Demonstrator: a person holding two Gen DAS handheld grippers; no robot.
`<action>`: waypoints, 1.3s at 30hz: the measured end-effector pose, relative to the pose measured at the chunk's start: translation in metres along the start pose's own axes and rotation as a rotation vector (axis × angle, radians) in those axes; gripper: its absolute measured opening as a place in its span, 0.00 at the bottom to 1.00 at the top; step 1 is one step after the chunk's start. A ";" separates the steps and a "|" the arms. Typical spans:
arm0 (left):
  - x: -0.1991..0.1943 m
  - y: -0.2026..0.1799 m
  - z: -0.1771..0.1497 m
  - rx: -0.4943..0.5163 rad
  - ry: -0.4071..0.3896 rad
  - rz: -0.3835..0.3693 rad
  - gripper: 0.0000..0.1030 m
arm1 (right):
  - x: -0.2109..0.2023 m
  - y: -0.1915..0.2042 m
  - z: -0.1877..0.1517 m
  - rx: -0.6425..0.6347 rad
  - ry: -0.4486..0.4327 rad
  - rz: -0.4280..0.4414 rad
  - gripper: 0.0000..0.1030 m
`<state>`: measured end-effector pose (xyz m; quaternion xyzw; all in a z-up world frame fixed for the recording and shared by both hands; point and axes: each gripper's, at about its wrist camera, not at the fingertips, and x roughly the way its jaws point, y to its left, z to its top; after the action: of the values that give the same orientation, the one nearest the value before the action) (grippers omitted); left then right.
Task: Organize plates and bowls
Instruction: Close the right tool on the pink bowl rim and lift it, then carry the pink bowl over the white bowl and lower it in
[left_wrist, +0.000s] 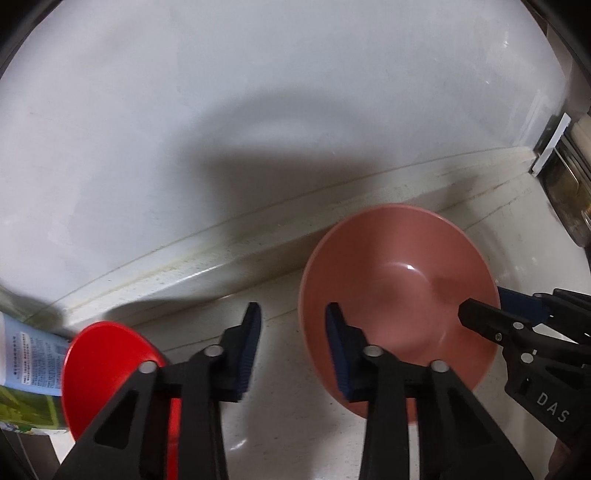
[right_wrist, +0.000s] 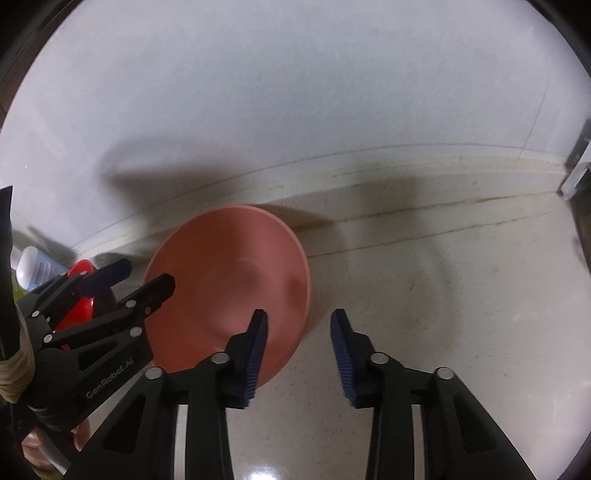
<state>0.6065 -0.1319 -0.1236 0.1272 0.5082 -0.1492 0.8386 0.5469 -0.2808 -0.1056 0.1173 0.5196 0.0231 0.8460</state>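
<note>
A pink bowl (left_wrist: 399, 291) (right_wrist: 229, 280) stands upright on the pale counter (left_wrist: 517, 229), close to the back wall. My left gripper (left_wrist: 295, 350) (right_wrist: 147, 277) straddles its left rim, one finger over the inside and one outside, with a clear gap between the pads. On the opposite rim my right gripper (right_wrist: 299, 350) (left_wrist: 498, 310) sits the same way, pads apart. A red bowl (left_wrist: 107, 362) (right_wrist: 79, 312) lies tilted to the left, partly hidden behind the left gripper's fingers.
A bottle with a blue label (left_wrist: 29, 354) (right_wrist: 31, 271) and a green carton (left_wrist: 26, 406) crowd the left edge beside the red bowl. A metal rack (left_wrist: 569, 184) closes the counter's right end. Bare counter (right_wrist: 443, 277) stretches right of the pink bowl.
</note>
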 end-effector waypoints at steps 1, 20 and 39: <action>0.001 -0.001 0.000 0.002 0.003 0.001 0.23 | 0.001 0.000 0.000 -0.002 0.004 0.001 0.27; -0.064 -0.020 -0.023 0.002 -0.019 -0.040 0.09 | -0.037 0.001 -0.015 -0.002 -0.029 0.019 0.15; -0.177 -0.054 -0.108 0.023 -0.089 -0.185 0.11 | -0.154 0.014 -0.113 -0.041 -0.124 -0.032 0.15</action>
<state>0.4204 -0.1208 -0.0185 0.0824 0.4784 -0.2374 0.8414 0.3774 -0.2726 -0.0170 0.0927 0.4672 0.0129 0.8792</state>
